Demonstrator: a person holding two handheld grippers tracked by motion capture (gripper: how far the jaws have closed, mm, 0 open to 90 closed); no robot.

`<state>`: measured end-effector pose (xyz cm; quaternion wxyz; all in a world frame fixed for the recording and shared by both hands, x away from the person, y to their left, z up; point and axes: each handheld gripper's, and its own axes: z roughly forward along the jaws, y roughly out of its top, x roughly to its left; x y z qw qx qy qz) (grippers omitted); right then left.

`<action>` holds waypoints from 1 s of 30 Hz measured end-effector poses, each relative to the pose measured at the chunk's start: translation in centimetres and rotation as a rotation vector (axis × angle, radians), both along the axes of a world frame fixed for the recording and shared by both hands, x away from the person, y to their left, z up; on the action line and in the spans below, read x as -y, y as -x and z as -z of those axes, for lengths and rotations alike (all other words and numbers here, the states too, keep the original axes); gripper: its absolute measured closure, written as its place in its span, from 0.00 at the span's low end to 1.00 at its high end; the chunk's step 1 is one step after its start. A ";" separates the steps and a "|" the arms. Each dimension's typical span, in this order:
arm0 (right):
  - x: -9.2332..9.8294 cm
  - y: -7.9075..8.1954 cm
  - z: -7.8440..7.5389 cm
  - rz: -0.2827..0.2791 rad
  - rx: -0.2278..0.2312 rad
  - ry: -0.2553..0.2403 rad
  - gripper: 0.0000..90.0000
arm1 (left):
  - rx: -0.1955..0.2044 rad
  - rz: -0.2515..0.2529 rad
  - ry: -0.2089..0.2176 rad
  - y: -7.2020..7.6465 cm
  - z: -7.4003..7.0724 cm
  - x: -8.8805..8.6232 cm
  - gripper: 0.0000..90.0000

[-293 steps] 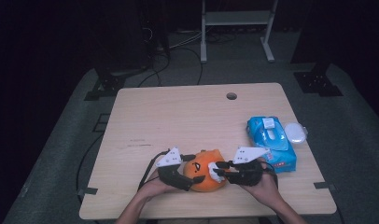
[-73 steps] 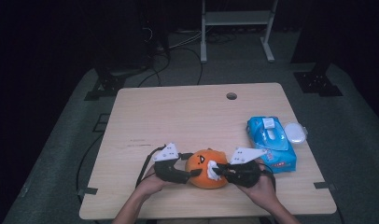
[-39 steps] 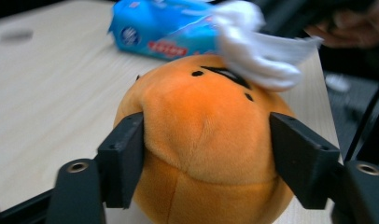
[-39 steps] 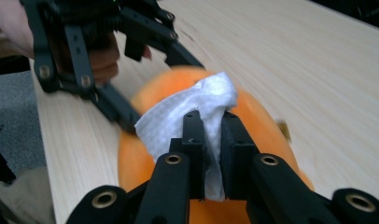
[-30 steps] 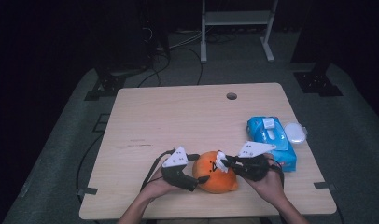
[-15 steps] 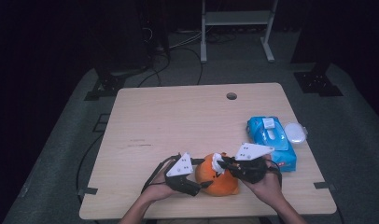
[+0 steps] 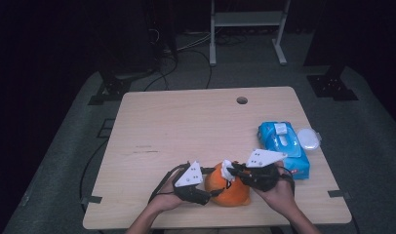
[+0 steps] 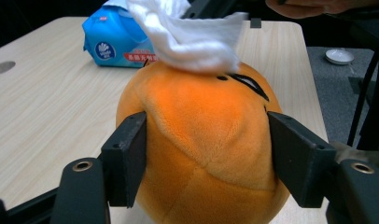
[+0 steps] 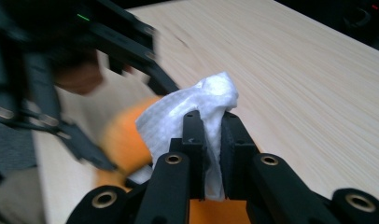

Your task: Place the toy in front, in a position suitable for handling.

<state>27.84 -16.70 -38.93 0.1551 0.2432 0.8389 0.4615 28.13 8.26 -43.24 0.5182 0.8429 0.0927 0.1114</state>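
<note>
An orange plush toy (image 7: 231, 191) with a drawn face lies near the table's front edge. My left gripper (image 7: 213, 186) comes at it from the left. In the left gripper view its jaws have just been closing, and both pads now press on the plush (image 8: 201, 140), one on each side. My right gripper (image 7: 231, 173) reaches in from the right, shut on a crumpled white wipe (image 7: 227, 167). The wipe (image 8: 192, 37) rests on top of the plush above its face. In the right gripper view the wipe (image 9: 197, 102) bulges out past the narrow jaws of the right gripper (image 9: 211, 135), with the plush (image 9: 124, 140) blurred below.
A blue pack of wet wipes (image 7: 283, 146) lies at the table's right side, just behind the right hand, with a small white round lid (image 7: 308, 138) beside it. The wooden table (image 7: 186, 126) has a cable hole (image 7: 242, 100) near its far edge.
The left gripper's jaws have drawn in from wide apart onto the sides of the plush. The right gripper has kept the wipe on top of the toy, shifting only slightly.
</note>
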 end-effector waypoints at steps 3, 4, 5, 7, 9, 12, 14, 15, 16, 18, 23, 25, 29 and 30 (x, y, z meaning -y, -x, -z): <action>0.8 -0.4 0.5 0.018 -0.026 -0.004 0.90 | -0.058 -0.017 0.013 -0.5 0.1 -0.3 0.26; 1.2 -0.5 1.0 0.020 -0.052 -0.016 0.90 | -0.142 -0.026 0.056 -1.0 0.2 -0.5 0.22; 1.2 -0.5 1.1 0.020 -0.065 -0.027 0.90 | -0.178 -0.037 0.078 -1.2 0.2 -0.5 0.20; 0.9 -0.2 1.0 0.011 -0.063 -0.033 0.90 | -0.201 -0.048 0.091 -1.2 0.2 -0.4 0.20; 0.2 0.2 0.8 -0.017 -0.062 -0.042 0.90 | -0.138 -0.049 0.058 -0.8 0.2 0.0 0.27; -0.8 0.7 0.5 -0.060 -0.054 -0.060 0.90 | -0.091 -0.039 0.041 -0.2 0.1 0.3 0.32; -1.1 0.7 0.3 -0.062 -0.045 -0.047 0.90 | -0.065 -0.037 0.026 0.0 0.0 0.3 0.34; -1.0 0.6 0.3 -0.059 -0.040 -0.046 0.90 | -0.066 -0.038 0.028 0.0 0.0 0.2 0.34; -0.8 0.5 0.3 -0.051 -0.041 -0.045 0.90 | -0.075 -0.040 0.032 -0.1 0.1 0.1 0.34; -0.6 0.3 0.4 -0.039 -0.035 -0.035 0.90 | -0.086 -0.044 0.033 -0.3 0.2 -0.1 0.32; 0.5 -0.2 0.7 0.017 -0.033 -0.015 0.90 | -0.098 -0.061 0.042 -0.3 0.1 0.3 0.30; -0.3 0.3 0.3 -0.015 -0.025 -0.028 0.90 | -0.070 -0.057 0.028 0.3 -0.3 1.1 0.30; -1.5 1.0 0.2 -0.065 -0.023 -0.040 0.90 | -0.059 -0.044 0.012 0.7 -0.3 1.3 0.29; -1.6 1.0 0.2 -0.069 -0.016 -0.028 0.90 | -0.066 -0.045 0.018 0.7 -0.2 1.1 0.29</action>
